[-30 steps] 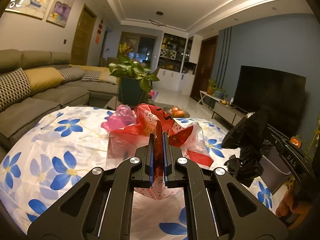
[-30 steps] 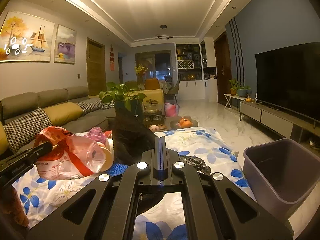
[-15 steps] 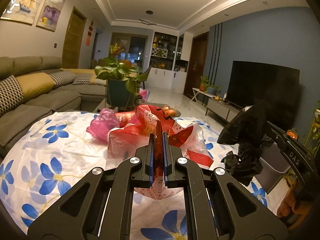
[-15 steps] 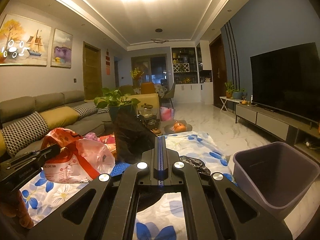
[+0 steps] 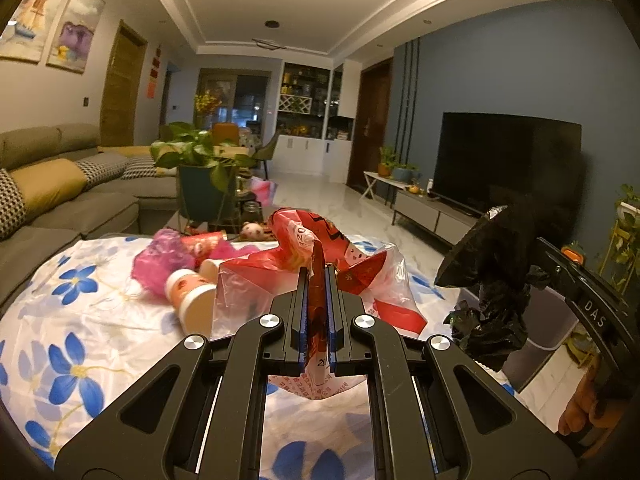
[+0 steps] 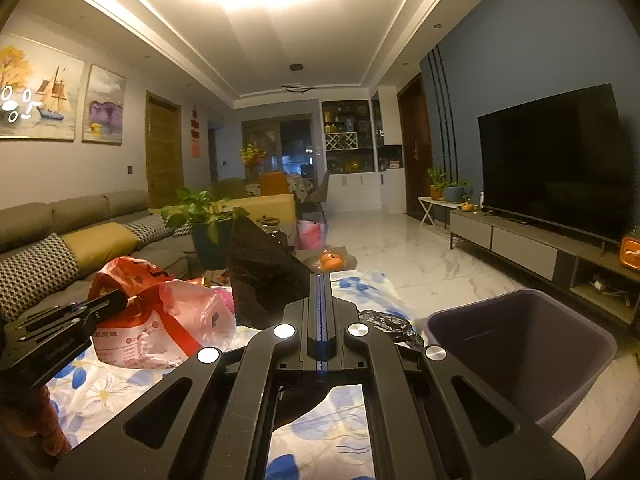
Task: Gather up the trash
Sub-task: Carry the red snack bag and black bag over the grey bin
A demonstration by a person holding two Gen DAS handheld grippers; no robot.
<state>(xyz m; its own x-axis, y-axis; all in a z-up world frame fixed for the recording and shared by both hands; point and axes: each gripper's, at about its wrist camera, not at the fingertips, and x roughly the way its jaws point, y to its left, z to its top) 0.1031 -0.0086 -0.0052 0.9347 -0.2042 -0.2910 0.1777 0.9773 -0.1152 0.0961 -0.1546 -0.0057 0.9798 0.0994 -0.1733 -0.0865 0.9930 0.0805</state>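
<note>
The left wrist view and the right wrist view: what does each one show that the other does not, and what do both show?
Only the left wrist view shows the paper cups lying on the flowered cloth and the left gripper shut on the red and white plastic bag.

Only the right wrist view shows the inside of the grey bin and the plate of oranges.

Both show the red and white plastic bag, the black bag held by the right gripper, the sofa, the potted plant and the television.

Black linkages w/ silver screws (blue-lined jaws)
</note>
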